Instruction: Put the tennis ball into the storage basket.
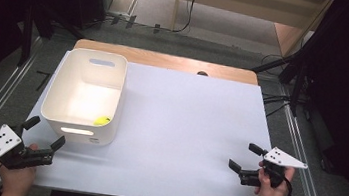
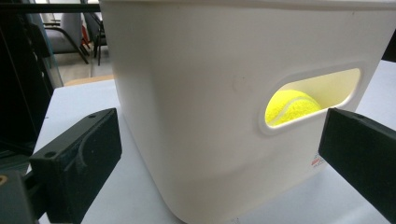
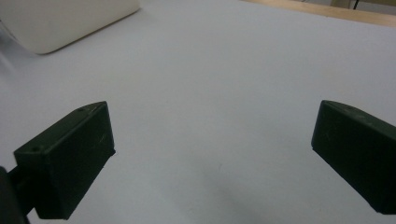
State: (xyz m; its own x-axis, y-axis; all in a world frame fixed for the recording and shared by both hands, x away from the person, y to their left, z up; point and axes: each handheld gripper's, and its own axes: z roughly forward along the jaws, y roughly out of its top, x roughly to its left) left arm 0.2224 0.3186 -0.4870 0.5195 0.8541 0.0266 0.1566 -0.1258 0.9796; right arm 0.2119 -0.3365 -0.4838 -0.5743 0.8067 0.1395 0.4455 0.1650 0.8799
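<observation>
1. One ball [image 1: 103, 119] lies in our white bin [image 1: 62, 95], at its near right corner; we see it through the handle slot [image 2: 312, 102], so the placing looks done.
2. Our left gripper [image 1: 47, 134] sits just near of the bin, jaws wide apart and holding nothing.
3. Our right gripper [image 1: 245, 157] rests at the near right of the table [image 1: 193, 130], jaws spread and holding nothing.
4. We judge little is left beyond drawing back.

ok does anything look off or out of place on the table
Nothing stands out. The white bin sits upright and square on the table, with the tennis ball inside it. Both the left gripper and right gripper are open and hold nothing.
</observation>
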